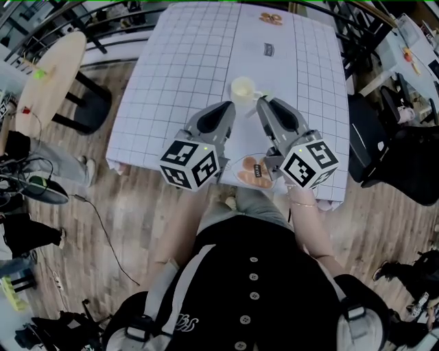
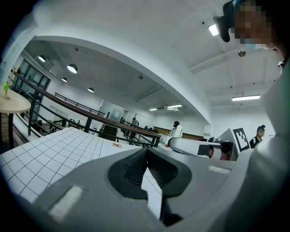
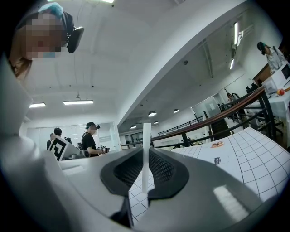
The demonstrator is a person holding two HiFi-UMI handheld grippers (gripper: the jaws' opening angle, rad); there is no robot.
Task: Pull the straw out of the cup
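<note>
A white cup (image 1: 243, 88) stands on the white grid-cloth table (image 1: 178, 62), just beyond both gripper tips. My right gripper (image 1: 261, 101) is shut on a thin white straw (image 3: 146, 136), which stands upright between its jaws (image 3: 146, 156) in the right gripper view. The straw is clear of the cup; I cannot make it out in the head view. My left gripper (image 1: 228, 106) sits to the left of the cup, its jaws (image 2: 147, 156) closed together with nothing between them. The right gripper's body (image 2: 199, 147) shows at the right of the left gripper view.
A plate (image 1: 241, 179) of pastries lies under the grippers near the table's front edge. More pastries (image 1: 271, 18) and a small label (image 1: 271, 49) lie at the far end. A round wooden table (image 1: 51, 75) stands left, a black chair (image 1: 370, 137) right.
</note>
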